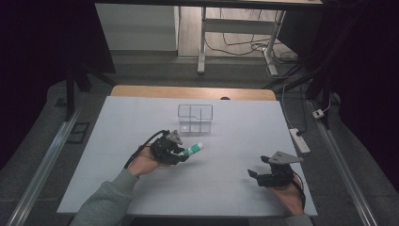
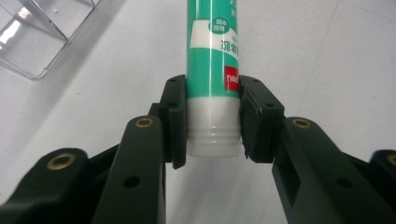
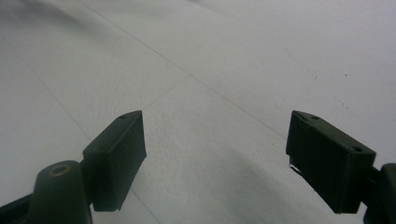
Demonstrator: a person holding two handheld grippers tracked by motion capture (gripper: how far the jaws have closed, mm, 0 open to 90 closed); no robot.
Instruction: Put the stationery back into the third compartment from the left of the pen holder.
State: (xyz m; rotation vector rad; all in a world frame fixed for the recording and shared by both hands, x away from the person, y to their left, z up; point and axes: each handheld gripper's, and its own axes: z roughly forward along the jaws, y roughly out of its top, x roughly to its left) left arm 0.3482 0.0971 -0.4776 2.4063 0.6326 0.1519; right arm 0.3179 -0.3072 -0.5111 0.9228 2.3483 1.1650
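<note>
Between my left claw's (image 2: 212, 123) clamped black pads, the green-and-white cylindrical glue stick (image 2: 214, 70), pinched only near its white end, could pivot loose.

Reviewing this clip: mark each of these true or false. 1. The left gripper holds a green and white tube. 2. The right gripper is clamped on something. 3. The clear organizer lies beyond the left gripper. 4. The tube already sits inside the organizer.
1. True: the left gripper is shut on the green and white tube, near its white end.
2. False: the right gripper stands open over bare table.
3. True: the clear organizer stands farther back.
4. False: the tube is outside it.
</note>
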